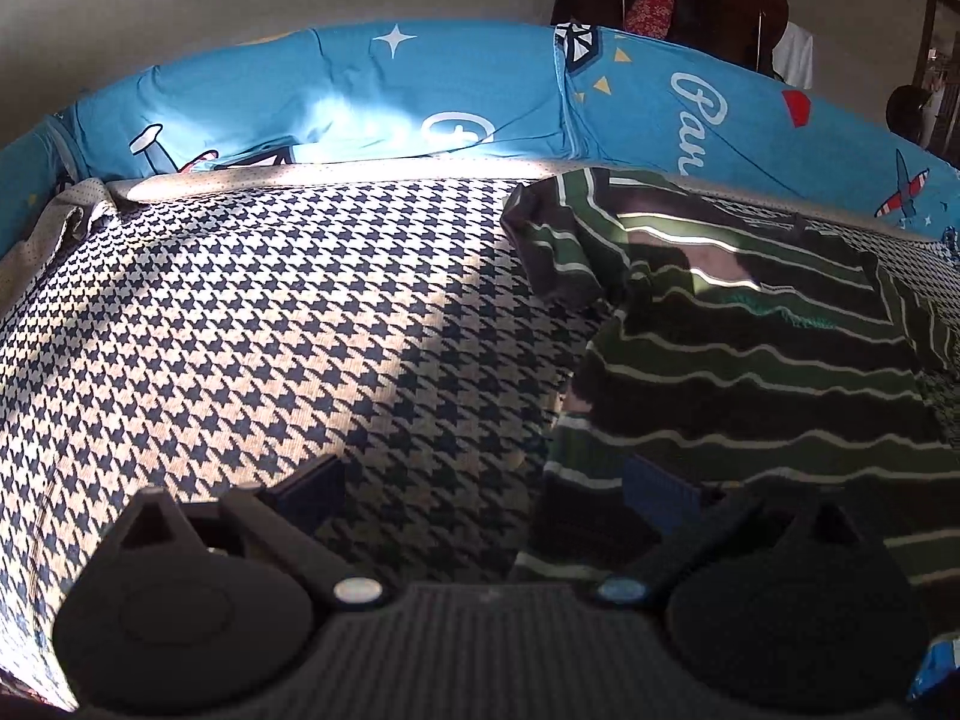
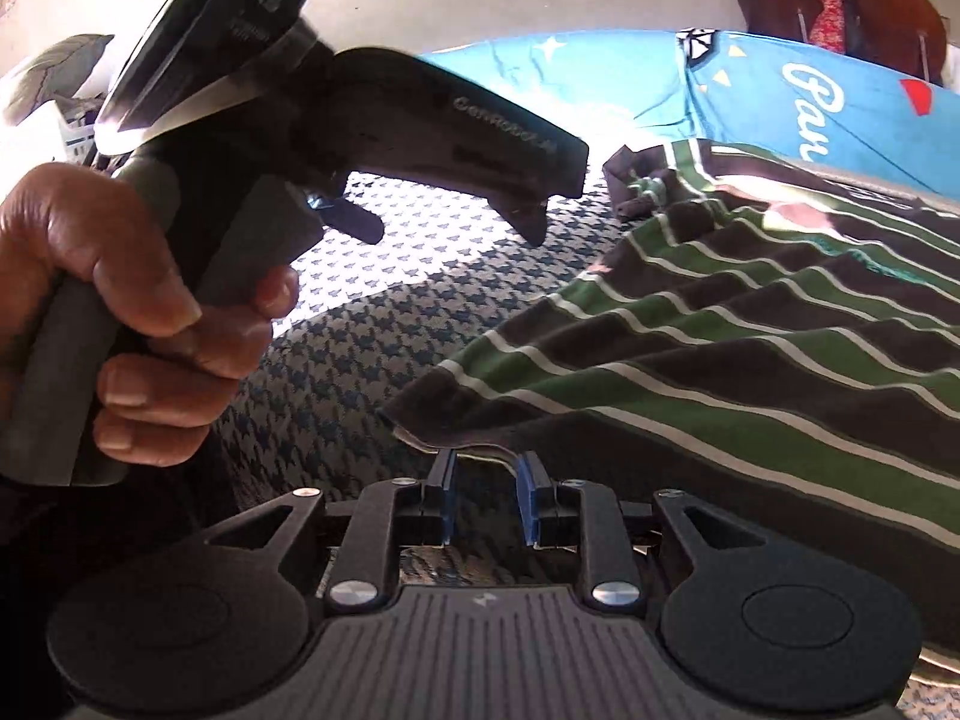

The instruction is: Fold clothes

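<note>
Right gripper [image 2: 485, 501] jaws apart — shirt [image 2: 720, 360] hem between

Hard sunlight falls in a band across the far part of the houndstooth bed cover [image 1: 252, 324] and washes out the blue printed sheet [image 1: 336, 102] behind it. Nearer me everything sits in deep shadow, so my left hand-held gripper [image 1: 480, 486] reads almost black. The striped shirt [image 2: 720, 336] is dim with thin bright slivers. Through the right wrist camera my left hand [image 2: 114, 324] and the glaring casing above it are soft and slightly blurred. Both views bow strongly, with dark corners.
</note>
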A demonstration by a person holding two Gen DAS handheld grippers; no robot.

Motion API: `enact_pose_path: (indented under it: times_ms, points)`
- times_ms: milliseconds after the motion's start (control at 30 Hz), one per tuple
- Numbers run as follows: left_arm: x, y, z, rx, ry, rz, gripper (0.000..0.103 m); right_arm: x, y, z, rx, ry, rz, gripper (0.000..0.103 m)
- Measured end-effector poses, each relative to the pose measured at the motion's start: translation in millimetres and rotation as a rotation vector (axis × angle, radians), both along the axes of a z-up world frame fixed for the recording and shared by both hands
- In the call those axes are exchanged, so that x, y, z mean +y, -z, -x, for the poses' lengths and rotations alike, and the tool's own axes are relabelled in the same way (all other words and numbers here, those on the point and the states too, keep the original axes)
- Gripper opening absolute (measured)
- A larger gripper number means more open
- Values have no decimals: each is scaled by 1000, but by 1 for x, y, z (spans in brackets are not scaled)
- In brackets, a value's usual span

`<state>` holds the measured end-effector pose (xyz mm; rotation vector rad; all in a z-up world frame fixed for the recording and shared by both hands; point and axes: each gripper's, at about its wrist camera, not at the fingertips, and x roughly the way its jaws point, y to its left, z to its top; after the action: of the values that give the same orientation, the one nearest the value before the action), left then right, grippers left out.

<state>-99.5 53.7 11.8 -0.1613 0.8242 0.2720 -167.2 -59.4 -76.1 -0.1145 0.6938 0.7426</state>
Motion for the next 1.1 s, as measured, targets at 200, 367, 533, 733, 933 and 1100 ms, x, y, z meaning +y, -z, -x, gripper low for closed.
enact_pose_path:
  times_ms: [200, 367, 533, 733, 933, 1100]
  points:
    - [-20, 9, -5, 22, 53, -18, 103, -37, -5, -2, -21, 156, 7, 23]
    - [-34, 15, -9, 37, 93, -33, 103, -71, -7, -3, -22, 285, 14, 23]
    - [-43, 20, -12, 53, 117, -33, 103, -102, -9, -7, -18, 426, 19, 23]
    - [-44, 24, -14, 69, 112, -25, 103, -146, -13, -8, -34, 623, 20, 29]
    - [-45, 26, -17, 78, 106, -11, 103, -190, -8, -10, -24, 791, 27, 40]
    - [-48, 28, -19, 83, 108, -15, 103, -219, -2, -10, 13, 857, -18, 52]
